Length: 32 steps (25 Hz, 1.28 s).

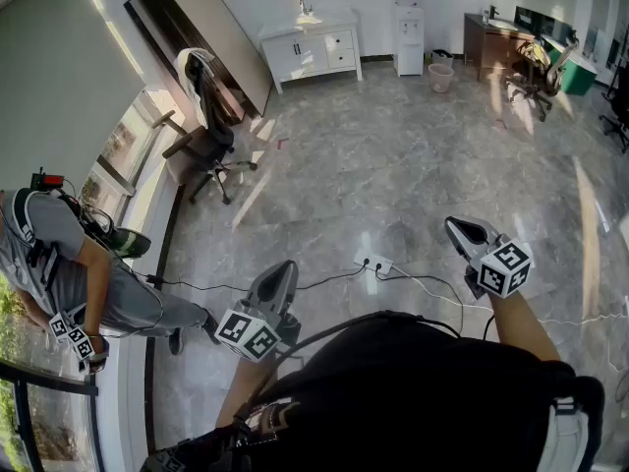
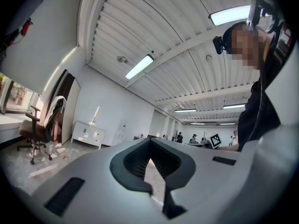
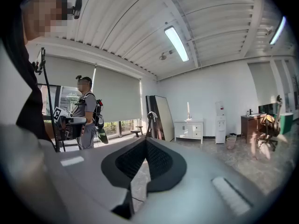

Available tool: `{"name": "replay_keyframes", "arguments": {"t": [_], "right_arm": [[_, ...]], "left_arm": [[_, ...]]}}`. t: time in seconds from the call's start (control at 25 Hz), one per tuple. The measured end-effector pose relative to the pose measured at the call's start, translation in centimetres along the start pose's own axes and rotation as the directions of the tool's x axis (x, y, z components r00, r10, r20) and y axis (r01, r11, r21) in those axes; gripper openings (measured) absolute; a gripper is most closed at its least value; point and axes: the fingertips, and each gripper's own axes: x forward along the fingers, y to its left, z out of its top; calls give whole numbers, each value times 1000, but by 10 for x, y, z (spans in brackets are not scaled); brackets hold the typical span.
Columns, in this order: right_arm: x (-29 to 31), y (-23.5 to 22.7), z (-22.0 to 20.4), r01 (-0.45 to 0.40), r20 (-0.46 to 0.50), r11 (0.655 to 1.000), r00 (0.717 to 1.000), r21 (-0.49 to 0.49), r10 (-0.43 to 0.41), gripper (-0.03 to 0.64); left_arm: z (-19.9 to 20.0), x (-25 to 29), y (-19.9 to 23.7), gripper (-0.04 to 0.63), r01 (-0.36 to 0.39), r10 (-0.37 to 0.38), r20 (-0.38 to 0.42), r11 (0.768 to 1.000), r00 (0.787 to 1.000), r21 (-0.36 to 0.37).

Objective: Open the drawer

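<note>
Both claws are far from their target. The left gripper [image 1: 285, 269] is clenched on nothing over bare floor; between the person and the far wall a power strip [image 1: 373, 262] and its cables cross the walking path and could catch a foot; the right gripper [image 1: 455, 227] is likewise clenched and empty, and jaws arriving closed would knock the drawer front instead of taking its handle. The drawer [image 1: 339, 39] sits in the right half of a white cabinet [image 1: 295, 52] against the far wall, well apart from both grippers; its front faces into the room; its long axis runs along the wall.
</note>
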Motion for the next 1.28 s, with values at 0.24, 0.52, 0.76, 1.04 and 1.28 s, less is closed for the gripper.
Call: {"name": "replay_keyframes", "arguments": {"t": [0.24, 0.52, 0.76, 1.04, 1.28], "right_arm": [[11, 12, 1, -5, -3, 1000, 1000, -5, 5, 0], [26, 18, 3, 2, 6, 1000, 1000, 21, -2, 0], [43, 21, 11, 19, 34, 998, 999, 67, -22, 2], [81, 48, 14, 1, 29, 998, 1000, 57, -3, 2], [127, 49, 14, -51, 7, 997, 999, 54, 50, 2]], "left_arm": [[1, -8, 9, 2, 5, -5, -5, 1000, 1000, -7], [3, -16, 25, 2, 11, -11, -1, 1000, 1000, -10], [9, -29, 47, 2, 12, -12, 7, 1000, 1000, -13], [16, -62, 81, 2, -18, 18, 0, 1000, 1000, -6], [20, -69, 114, 2, -73, 73, 20, 997, 997, -26]]}}
